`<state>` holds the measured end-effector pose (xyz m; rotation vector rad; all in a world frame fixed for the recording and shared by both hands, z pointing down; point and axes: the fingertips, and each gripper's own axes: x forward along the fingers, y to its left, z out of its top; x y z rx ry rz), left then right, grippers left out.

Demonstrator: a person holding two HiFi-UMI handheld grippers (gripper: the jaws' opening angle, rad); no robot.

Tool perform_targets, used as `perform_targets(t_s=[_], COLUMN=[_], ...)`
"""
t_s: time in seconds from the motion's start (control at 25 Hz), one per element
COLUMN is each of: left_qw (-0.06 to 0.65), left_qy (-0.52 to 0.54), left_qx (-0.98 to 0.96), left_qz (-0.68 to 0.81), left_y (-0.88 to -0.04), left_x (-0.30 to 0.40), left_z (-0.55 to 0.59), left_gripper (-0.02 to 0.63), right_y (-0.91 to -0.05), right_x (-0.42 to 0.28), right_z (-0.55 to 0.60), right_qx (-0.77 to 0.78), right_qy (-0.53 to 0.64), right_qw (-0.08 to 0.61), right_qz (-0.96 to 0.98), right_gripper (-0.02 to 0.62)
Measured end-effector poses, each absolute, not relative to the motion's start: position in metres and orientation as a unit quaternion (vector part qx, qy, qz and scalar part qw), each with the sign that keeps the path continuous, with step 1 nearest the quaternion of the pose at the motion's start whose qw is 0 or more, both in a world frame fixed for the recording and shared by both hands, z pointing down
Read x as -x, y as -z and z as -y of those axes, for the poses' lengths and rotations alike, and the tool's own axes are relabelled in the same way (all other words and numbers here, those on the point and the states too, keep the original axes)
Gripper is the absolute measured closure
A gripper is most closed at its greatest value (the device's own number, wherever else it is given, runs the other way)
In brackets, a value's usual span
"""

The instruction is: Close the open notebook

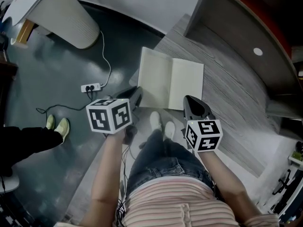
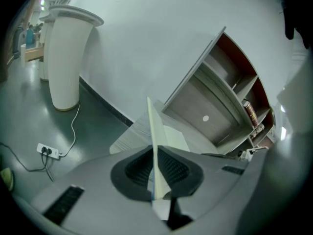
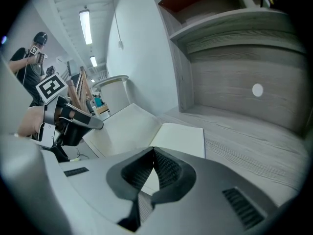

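Left tool (image 1: 137,92) clamped on notebook (image 1: 187,82) leaf; right tool (image 1: 190,100) jaws together, empty.

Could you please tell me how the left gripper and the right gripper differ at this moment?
The left gripper is shut on the edge of the left half of the notebook, whereas the right gripper is shut with nothing between its jaws. The left gripper holds its half tilted up off the wooden surface; the right gripper is by the near edge of the right half, which lies flat. Both point towards the notebook.

Head camera looks down; all views share notebook (image 1: 170,79).
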<state>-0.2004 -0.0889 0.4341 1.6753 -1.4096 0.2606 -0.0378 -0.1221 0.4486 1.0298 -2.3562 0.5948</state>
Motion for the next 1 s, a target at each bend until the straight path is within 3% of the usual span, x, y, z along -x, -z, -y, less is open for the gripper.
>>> perform_targets(t_s=[1.0], left_qw=[0.412], left_qy=[-0.099], left_qx=[-0.703], left_qz=[0.571], left_y=[-0.396], left_x=[0.149], left_z=[0.102], left_gripper=[0.577], right_y=[-0.445], right_x=[-0.011], right_z=[0.118], right_qx=[-0.405], right_qy=[-0.225], right_qw=[0.234], right_qz=[0.855], right_gripper=[0.588])
